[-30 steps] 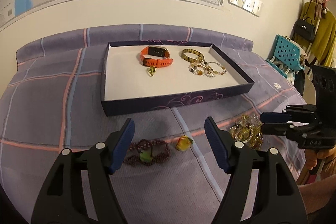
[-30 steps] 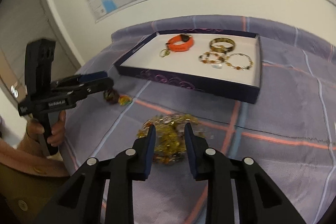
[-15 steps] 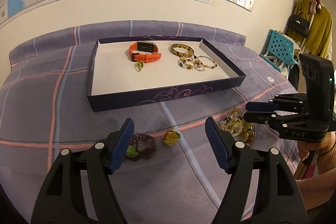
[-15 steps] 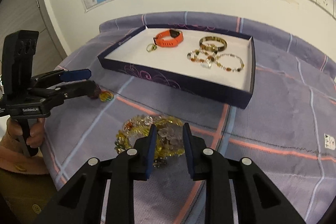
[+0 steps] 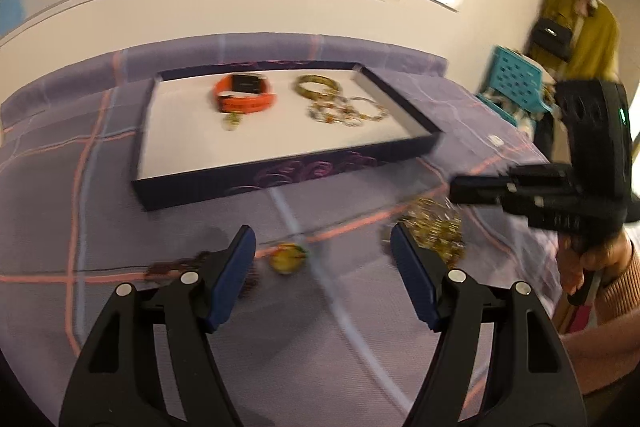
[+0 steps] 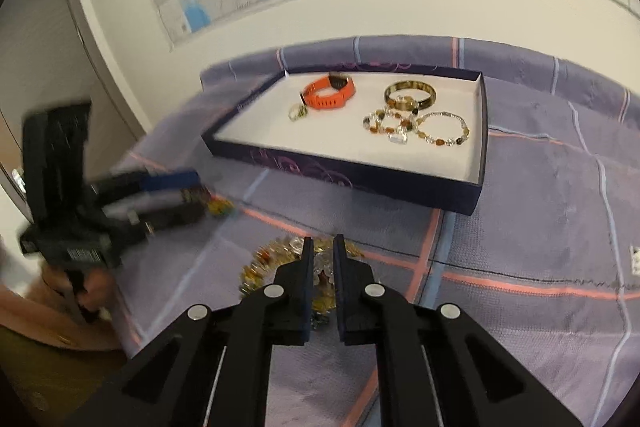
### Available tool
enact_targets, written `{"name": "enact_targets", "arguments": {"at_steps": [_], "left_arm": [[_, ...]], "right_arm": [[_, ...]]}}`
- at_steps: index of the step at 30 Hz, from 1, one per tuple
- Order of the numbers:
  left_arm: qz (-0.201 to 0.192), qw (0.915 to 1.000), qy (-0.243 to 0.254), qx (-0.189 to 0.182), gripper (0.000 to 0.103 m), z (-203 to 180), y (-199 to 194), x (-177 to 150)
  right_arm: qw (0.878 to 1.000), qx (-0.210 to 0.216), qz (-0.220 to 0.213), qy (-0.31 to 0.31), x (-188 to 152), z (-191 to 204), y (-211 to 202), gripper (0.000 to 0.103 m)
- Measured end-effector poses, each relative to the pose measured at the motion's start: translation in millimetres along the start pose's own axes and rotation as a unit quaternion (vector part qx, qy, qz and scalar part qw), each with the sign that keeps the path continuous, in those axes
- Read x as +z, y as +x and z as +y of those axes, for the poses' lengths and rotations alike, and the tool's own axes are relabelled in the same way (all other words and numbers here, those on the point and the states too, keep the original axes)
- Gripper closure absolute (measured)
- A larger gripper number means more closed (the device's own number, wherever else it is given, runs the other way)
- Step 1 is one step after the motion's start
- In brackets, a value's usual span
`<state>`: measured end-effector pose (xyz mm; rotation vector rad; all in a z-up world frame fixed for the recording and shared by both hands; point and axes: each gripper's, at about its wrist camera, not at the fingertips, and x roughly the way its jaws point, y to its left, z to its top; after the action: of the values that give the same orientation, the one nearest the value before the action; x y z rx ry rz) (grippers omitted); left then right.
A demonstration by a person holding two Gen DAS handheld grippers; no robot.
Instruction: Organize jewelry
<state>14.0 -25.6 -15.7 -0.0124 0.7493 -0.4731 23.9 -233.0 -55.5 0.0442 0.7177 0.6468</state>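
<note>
While right tool point(image 6: 322, 247) clamps the gold bead pile point(image 6: 280, 259), left tool point(image 5: 322, 247) gapes — tray point(image 6: 360, 183) beyond, yellow charm point(image 5: 286, 257) between.

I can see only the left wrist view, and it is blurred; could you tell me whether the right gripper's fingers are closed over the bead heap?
Observer: Yes. The right gripper has its fingers all but together, with the tips over the bead heap. I cannot tell whether a strand is pinched.
Operator: Thank you. Is the heap all gold beads?
Observer: No, clear beads lie among the gold and amber ones.
Operator: And what is the small blur in front of the watch in the tray?
Observer: It is a ring, lying close beside the orange strap.
</note>
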Motion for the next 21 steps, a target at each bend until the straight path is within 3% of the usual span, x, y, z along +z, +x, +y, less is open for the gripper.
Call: {"name": "enact_targets", "arguments": {"at_steps": [10, 18, 21], "left_arm": [[0.033, 0.9955, 0.059, -0.066, 0.034, -43.4, 18.8, -4.7], [0.035, 0.9949, 0.041, -0.086, 0.034, -41.1, 27.1, 3.1], [0.041, 0.9935, 0.036, -0.1, 0.039, -43.5, 36.0, 9.8]], "right_arm": [[0.995, 0.059, -0.072, 0.018, 25.6, 8.6, -43.7, 0.095], [0.992, 0.09, -0.09, 0.026, 35.1, 14.0, -52.1, 0.095], [0.991, 0.095, -0.09, 0.025, 36.0, 18.3, -50.0, 0.095]]}}
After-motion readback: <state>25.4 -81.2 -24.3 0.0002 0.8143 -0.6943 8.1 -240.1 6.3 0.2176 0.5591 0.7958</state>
